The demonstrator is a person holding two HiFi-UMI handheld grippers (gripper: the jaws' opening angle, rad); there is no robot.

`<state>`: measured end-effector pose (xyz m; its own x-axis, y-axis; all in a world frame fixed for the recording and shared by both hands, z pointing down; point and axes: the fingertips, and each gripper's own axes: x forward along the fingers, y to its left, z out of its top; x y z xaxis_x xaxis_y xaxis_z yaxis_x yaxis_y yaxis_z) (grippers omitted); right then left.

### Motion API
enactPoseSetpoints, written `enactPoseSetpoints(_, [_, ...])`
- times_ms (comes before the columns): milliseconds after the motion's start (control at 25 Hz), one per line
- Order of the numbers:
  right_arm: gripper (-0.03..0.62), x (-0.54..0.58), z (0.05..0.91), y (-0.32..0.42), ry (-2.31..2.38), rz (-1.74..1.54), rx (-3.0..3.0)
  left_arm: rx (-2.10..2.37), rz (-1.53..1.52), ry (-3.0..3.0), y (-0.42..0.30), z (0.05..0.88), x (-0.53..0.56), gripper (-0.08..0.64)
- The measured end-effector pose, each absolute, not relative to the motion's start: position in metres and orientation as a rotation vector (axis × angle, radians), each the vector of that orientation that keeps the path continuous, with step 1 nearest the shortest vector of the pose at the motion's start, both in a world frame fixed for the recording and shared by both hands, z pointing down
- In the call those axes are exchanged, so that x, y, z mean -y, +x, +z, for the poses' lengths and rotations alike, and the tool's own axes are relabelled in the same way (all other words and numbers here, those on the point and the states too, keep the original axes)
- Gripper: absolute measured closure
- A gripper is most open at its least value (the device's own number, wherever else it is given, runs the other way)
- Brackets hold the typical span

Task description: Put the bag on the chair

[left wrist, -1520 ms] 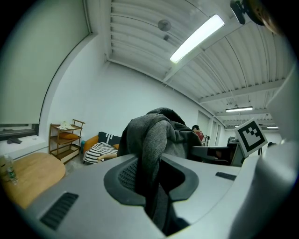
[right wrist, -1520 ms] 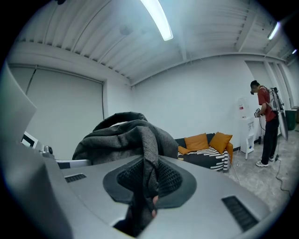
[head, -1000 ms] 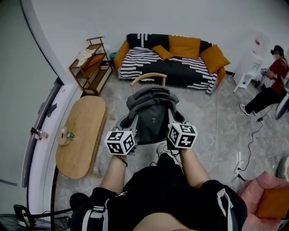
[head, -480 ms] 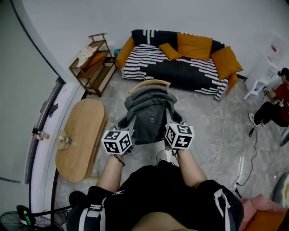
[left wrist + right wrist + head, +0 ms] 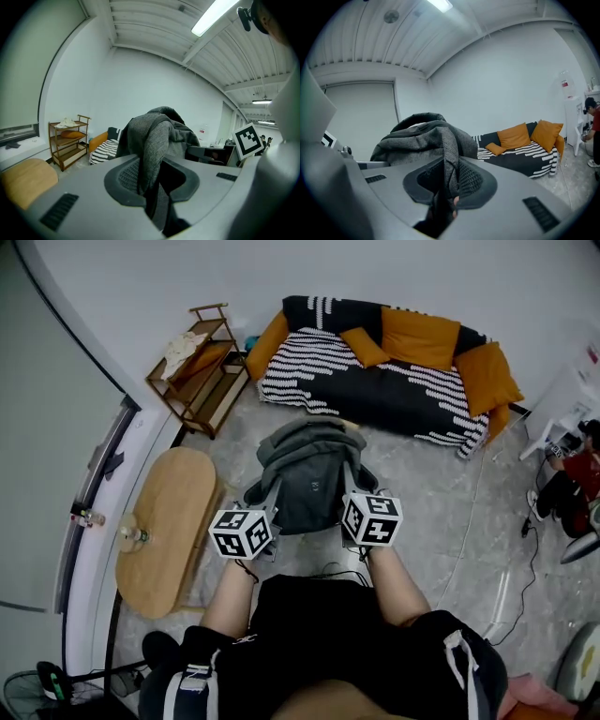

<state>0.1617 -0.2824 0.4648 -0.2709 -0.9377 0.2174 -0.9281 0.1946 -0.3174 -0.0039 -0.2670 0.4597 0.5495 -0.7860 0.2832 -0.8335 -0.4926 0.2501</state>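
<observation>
The grey backpack (image 5: pixel 309 479) hangs between my two grippers, in front of my knees. My left gripper (image 5: pixel 263 501) is shut on a grey fabric strap (image 5: pixel 151 150) at the bag's left side. At the bag's right side my right gripper (image 5: pixel 352 487) is shut on another strap (image 5: pixel 449 159). In both gripper views the strap runs down between the dark pads (image 5: pixel 123 176). The bag covers the chair almost wholly. Only a sliver of its wooden backrest (image 5: pixel 353 430) shows at the bag's far right edge.
A striped sofa (image 5: pixel 375 381) with orange cushions stands against the far wall. A wooden shelf (image 5: pixel 197 371) is at the back left, an oval wooden table (image 5: pixel 169 521) to my left. A person (image 5: pixel 574 479) sits at the right edge, with cables on the floor nearby.
The bag has moved forward over the chair, so the wooden backrest is now nearly hidden behind it. Both grippers keep their hold on the straps.
</observation>
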Motion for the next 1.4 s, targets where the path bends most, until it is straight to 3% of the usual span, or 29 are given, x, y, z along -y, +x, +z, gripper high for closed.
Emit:
enactPoseSetpoints(520, [0.515,0.368,0.517,0.181,-1.89,-0.722,-2.479,1.305,0.225,2.346,0.014,0.517,0.352,0.48])
enactPoseSetpoints(1400, [0.512,0.457,0.678,0.131,-2.057,-1.149,-2.543,1.141,0.401,2.081,-0.037,0.683,0.434,0.48])
